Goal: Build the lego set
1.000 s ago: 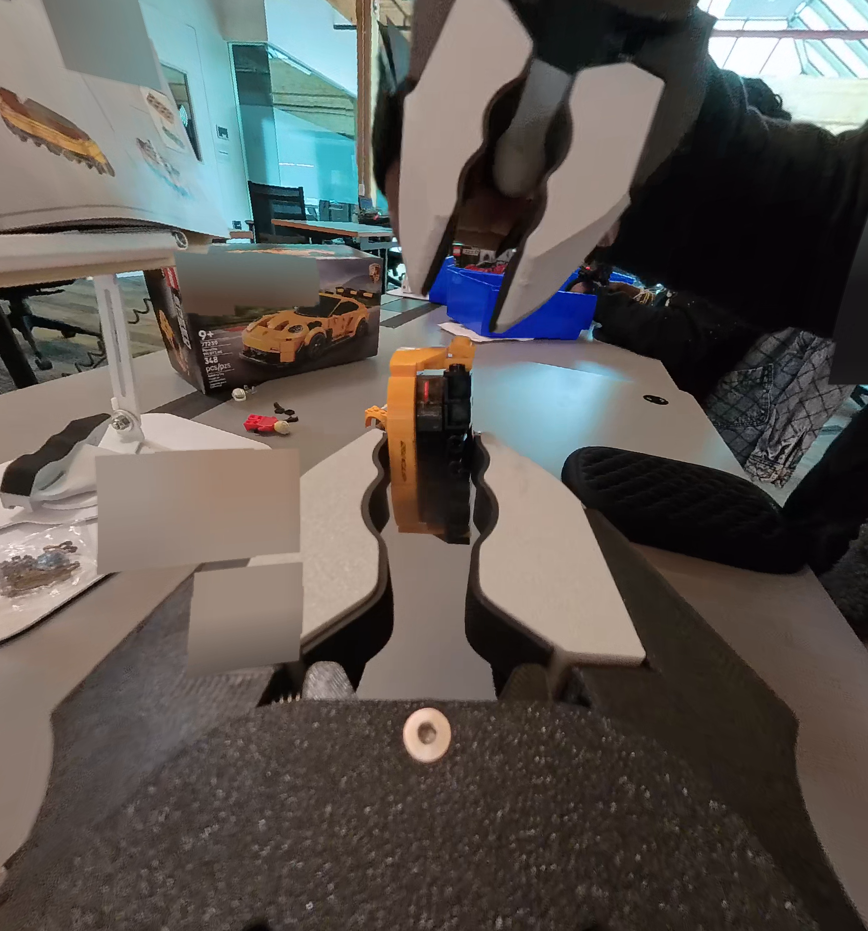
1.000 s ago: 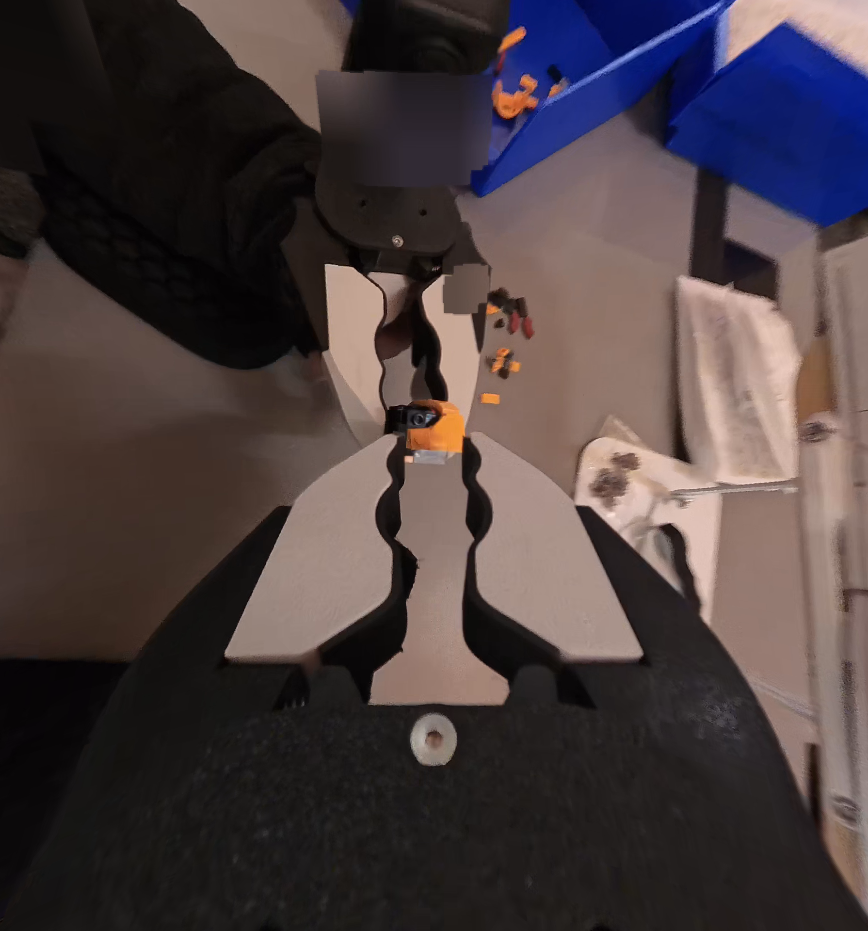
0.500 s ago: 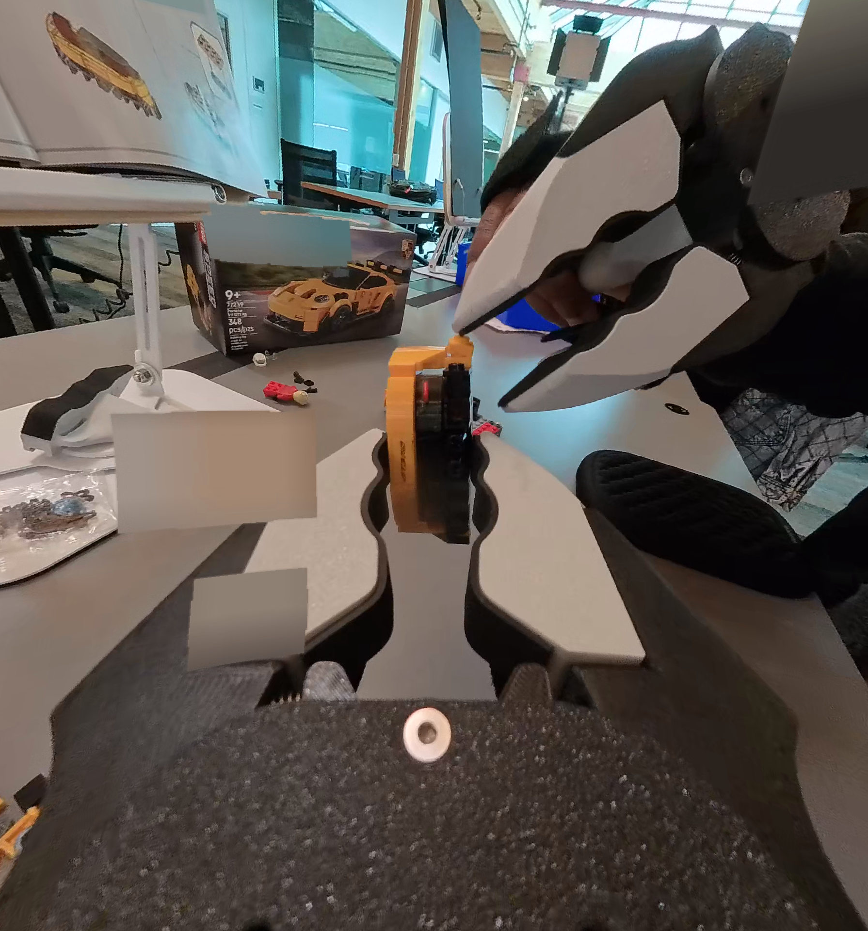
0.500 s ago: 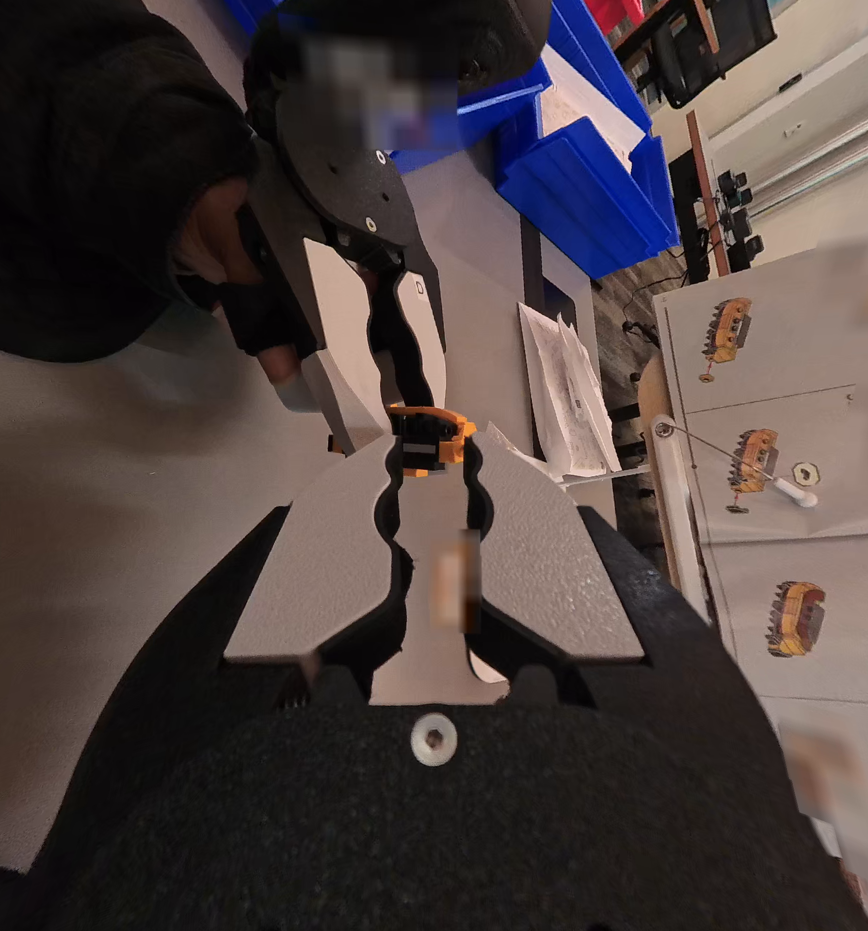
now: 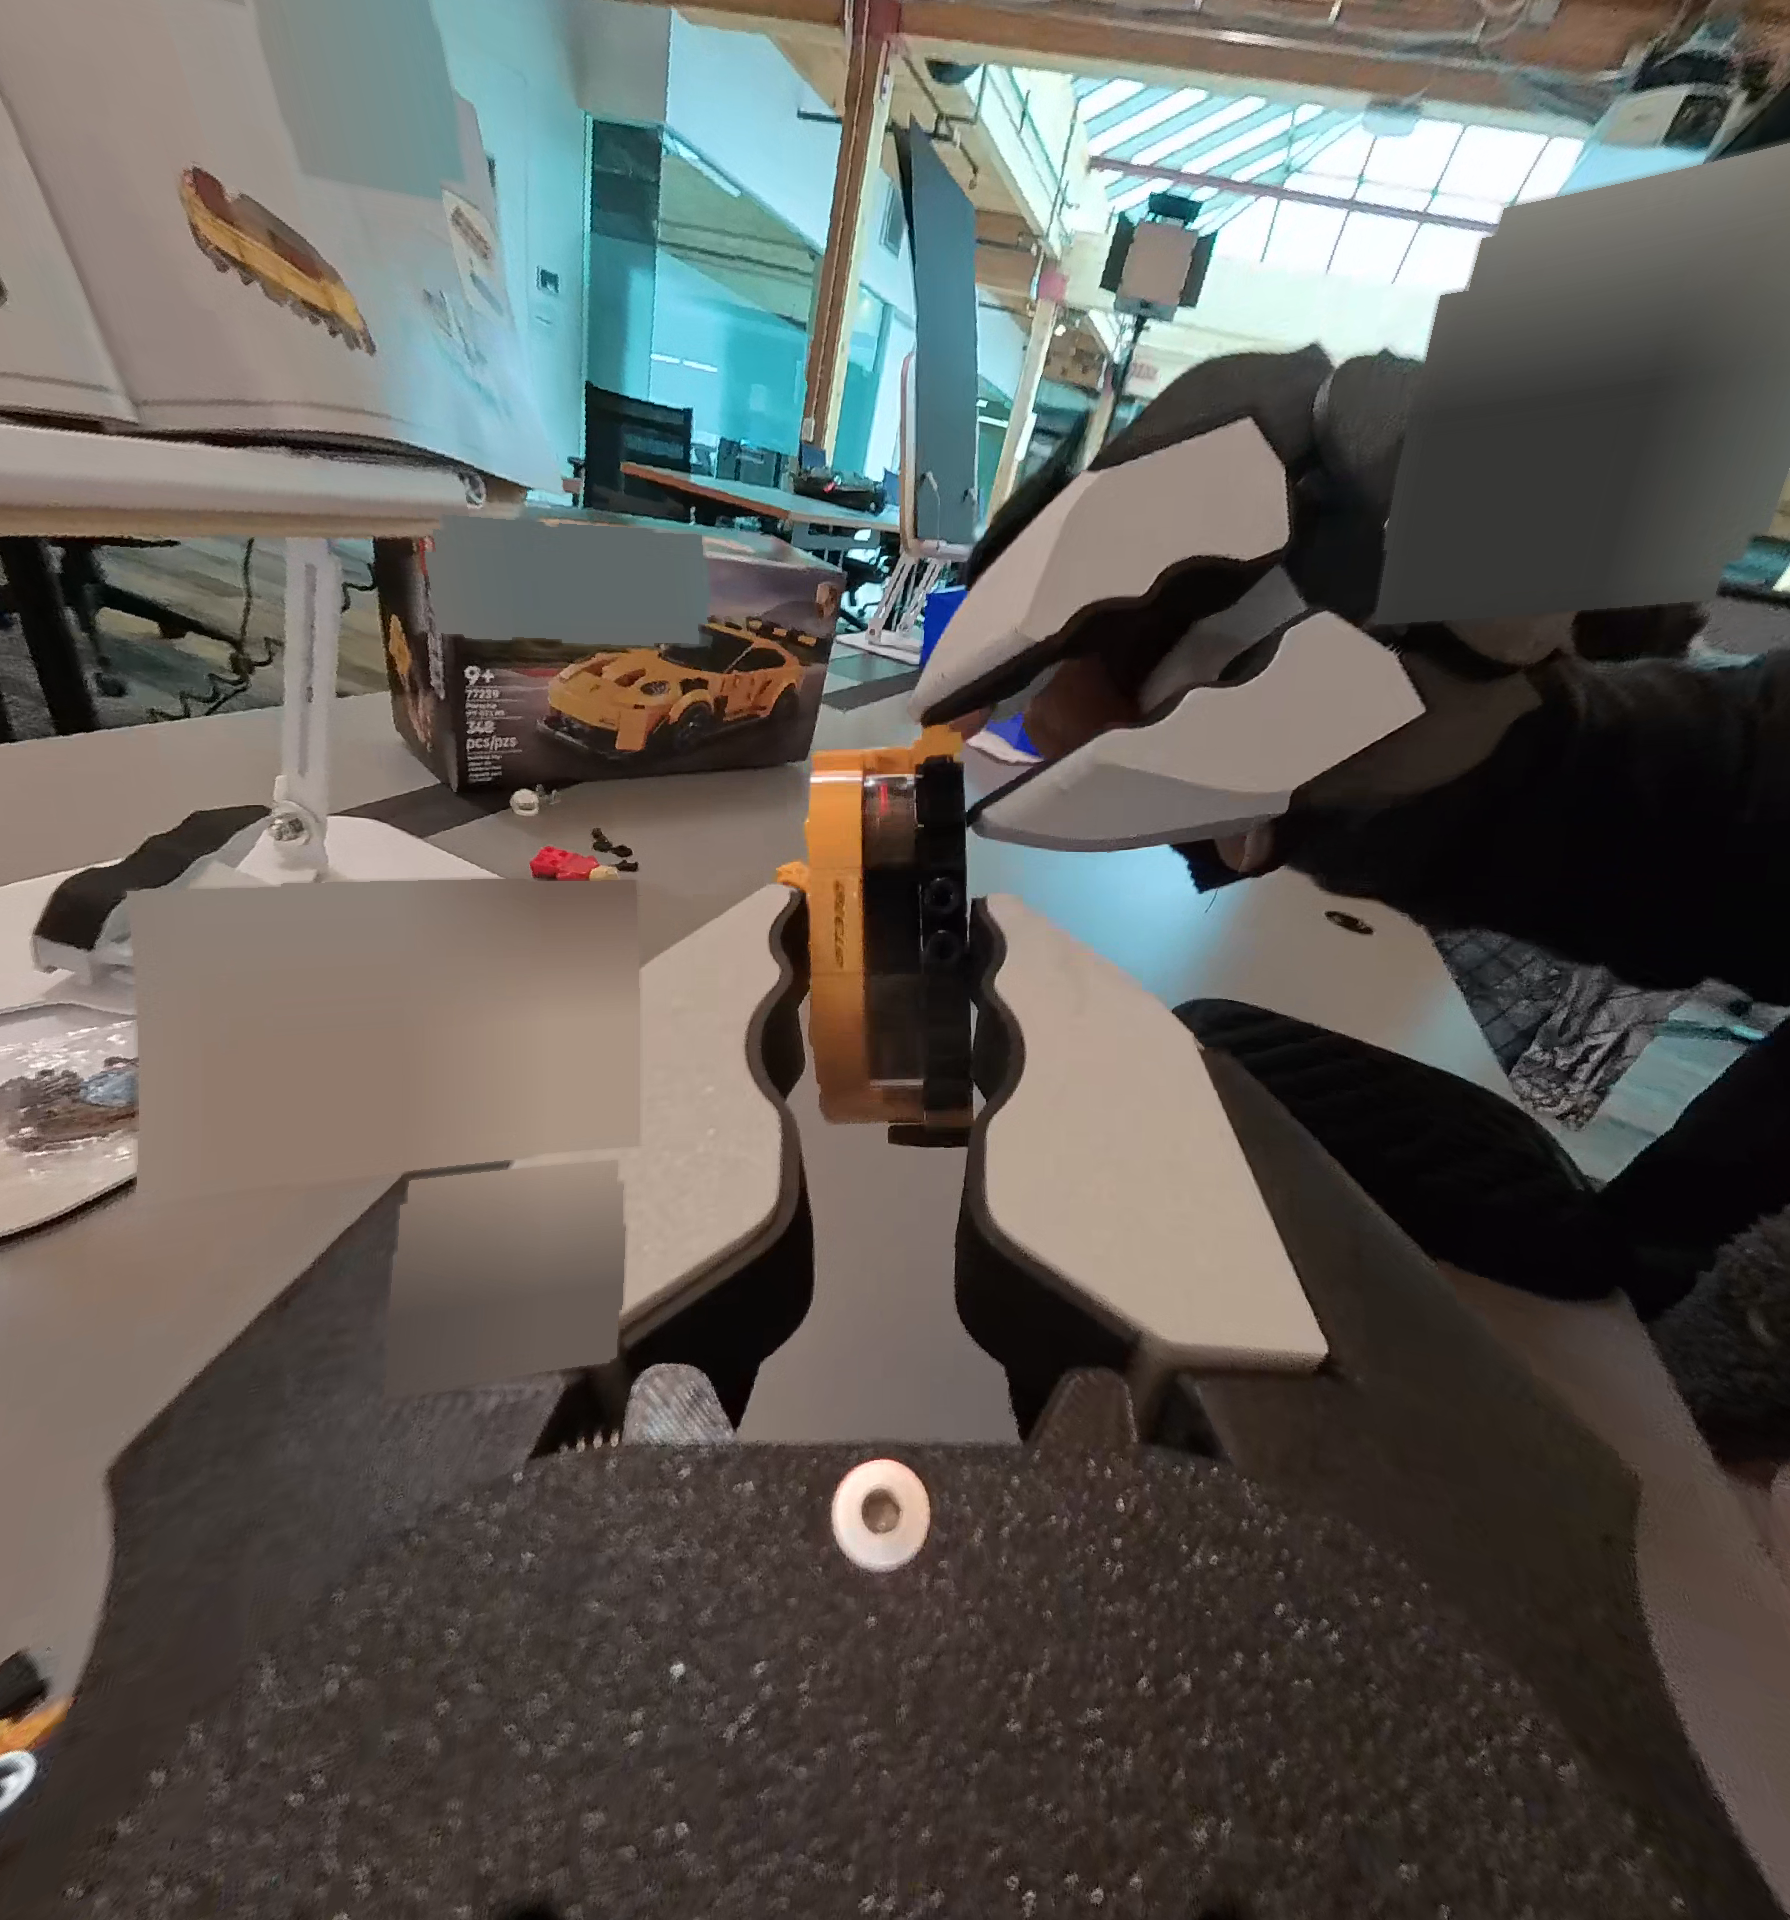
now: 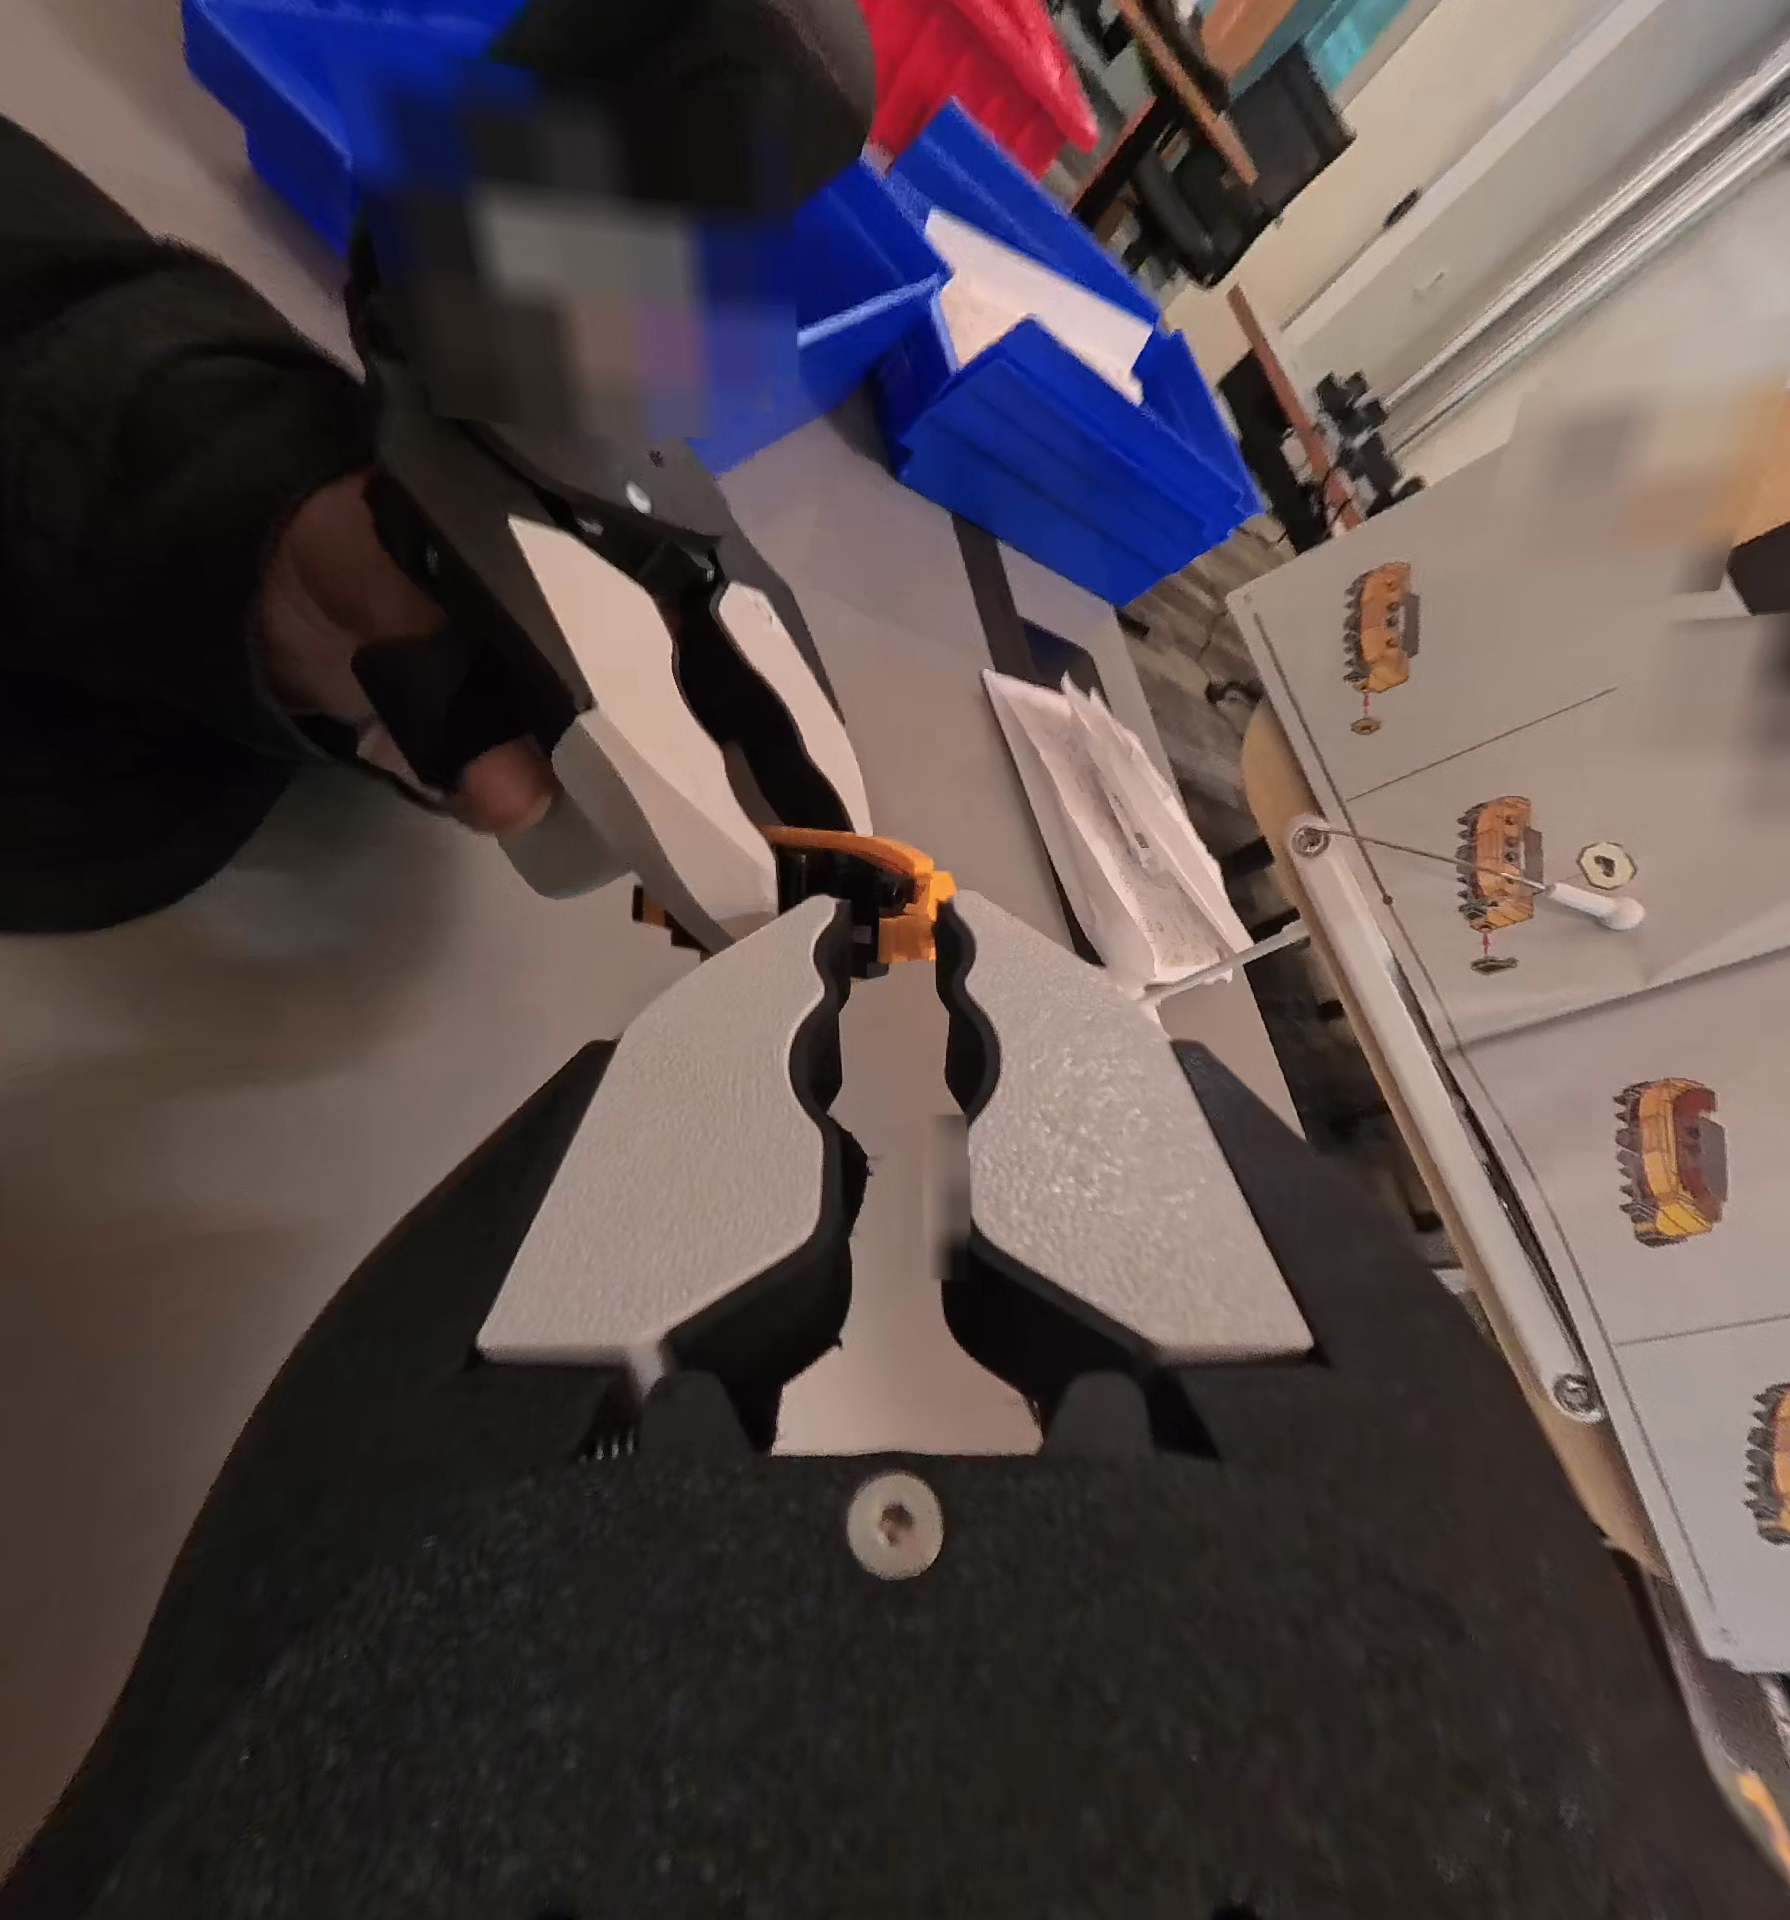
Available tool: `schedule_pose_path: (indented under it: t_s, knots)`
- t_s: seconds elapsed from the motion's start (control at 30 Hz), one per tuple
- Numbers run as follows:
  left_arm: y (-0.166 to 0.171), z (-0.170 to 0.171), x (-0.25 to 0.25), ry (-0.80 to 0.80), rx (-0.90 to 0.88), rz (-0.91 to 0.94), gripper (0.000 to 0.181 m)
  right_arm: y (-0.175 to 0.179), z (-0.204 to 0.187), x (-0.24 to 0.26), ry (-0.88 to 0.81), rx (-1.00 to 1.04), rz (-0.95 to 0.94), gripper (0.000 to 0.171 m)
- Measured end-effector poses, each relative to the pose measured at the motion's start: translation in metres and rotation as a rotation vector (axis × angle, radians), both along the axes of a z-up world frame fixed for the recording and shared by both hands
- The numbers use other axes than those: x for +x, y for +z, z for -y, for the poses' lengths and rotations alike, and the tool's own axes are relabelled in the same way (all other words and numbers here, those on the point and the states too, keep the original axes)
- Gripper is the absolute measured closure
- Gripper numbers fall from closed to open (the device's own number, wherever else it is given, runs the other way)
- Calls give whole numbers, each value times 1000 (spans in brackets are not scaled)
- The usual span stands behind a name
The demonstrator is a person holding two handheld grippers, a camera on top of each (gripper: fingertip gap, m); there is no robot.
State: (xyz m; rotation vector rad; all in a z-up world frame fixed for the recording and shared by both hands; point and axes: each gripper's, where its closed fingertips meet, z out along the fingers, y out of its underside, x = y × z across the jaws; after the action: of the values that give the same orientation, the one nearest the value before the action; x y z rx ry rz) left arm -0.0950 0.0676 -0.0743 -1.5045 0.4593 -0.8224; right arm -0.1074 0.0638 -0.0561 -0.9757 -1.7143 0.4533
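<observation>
My left gripper [image 5: 886, 935] is shut on an orange and black lego assembly [image 5: 849, 935] and holds it upright on its edge above the grey table [image 5: 1234, 935]. My right gripper [image 5: 948, 769] comes in from the right. Its jaws stand a little apart, one tip above and one tip beside the assembly's top end. In the right wrist view the right gripper [image 6: 891, 920] has the assembly's orange and black end [image 6: 896, 883] between its fingertips, with the left gripper [image 6: 662, 748] behind it. I cannot tell whether the tips press on it.
A lego box with a yellow car picture [image 5: 610, 675] stands at the back. An open instruction booklet on a stand [image 5: 195, 312] is at the left, also in the right wrist view [image 6: 1597, 935]. Loose red pieces [image 5: 558, 862], a bag of pieces [image 5: 29, 1112], blue bins [image 6: 1026, 416]. Both grippers' tips are close together, under 4 cm apart.
My right gripper has swung down from above the assembly to its right side, and its tips now sit at the assembly's top end. My left gripper keeps its hold.
</observation>
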Motion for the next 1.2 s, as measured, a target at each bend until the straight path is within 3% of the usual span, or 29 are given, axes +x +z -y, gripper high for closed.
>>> schedule_pose_path:
  t_s: [0.03,0.23,1.2]
  knots:
    - [2,1,1,-11,2,17,153,4,2,0,2,-22,-34,157]
    - [16,6,-1,-26,28,106,153,17,7,-3,-11,-56,-162,158]
    - [34,14,-6,-72,64,239,153,41,14,-2,33,-245,-261,159]
